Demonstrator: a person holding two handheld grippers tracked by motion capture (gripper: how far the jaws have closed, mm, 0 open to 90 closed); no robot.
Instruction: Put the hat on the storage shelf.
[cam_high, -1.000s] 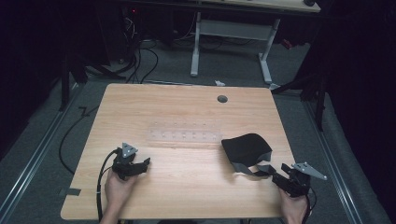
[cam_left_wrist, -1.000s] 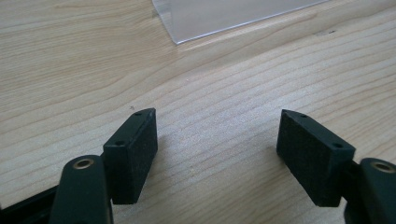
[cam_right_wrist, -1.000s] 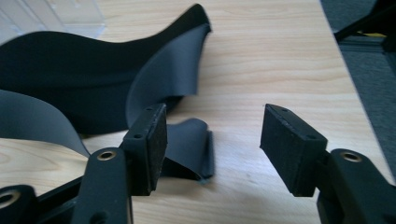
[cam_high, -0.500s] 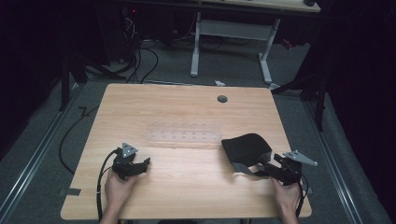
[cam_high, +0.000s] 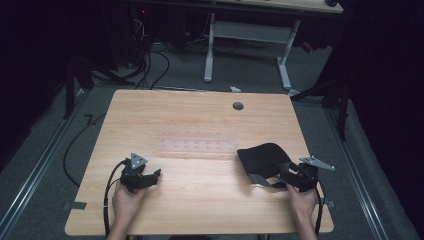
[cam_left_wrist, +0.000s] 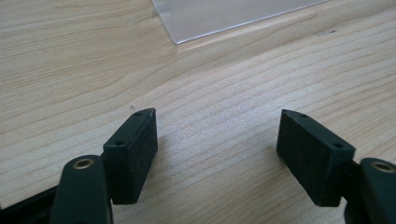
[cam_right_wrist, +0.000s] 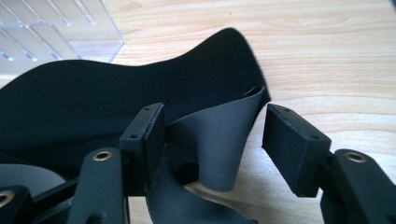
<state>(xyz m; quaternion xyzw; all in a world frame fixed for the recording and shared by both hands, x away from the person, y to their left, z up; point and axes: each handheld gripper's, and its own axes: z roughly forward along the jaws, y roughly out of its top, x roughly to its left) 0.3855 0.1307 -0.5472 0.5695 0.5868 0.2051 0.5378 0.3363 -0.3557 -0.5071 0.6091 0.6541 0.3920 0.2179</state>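
Observation:
A black fabric piece (cam_high: 261, 156) with a grey inner strap (cam_right_wrist: 219, 140) lies on the right of the wooden table (cam_high: 200, 115). My right gripper (cam_high: 281, 173) reaches it from the right. Its jaws have just been closing, and in the right gripper view (cam_right_wrist: 215, 122) the curled grey strap stands between them. The strap lies close to the left pad (cam_right_wrist: 152, 133), and a gap remains on the right side, so the gripper is open. My left gripper (cam_high: 154, 175) rests low on the table's left, open (cam_left_wrist: 217, 128) over bare wood with nothing between its pads.
A clear plastic rack (cam_high: 197, 145) lies flat across the table's middle, and its corner (cam_left_wrist: 224, 18) is ahead of the left gripper. A round cable hole (cam_high: 238, 106) sits near the far edge. Cables and a white desk frame (cam_high: 247, 35) stand on the floor beyond.
My right gripper has moved left and a little farther up the table, bringing its jaws onto the black fabric's strap. The left gripper and the fabric have stayed in place.

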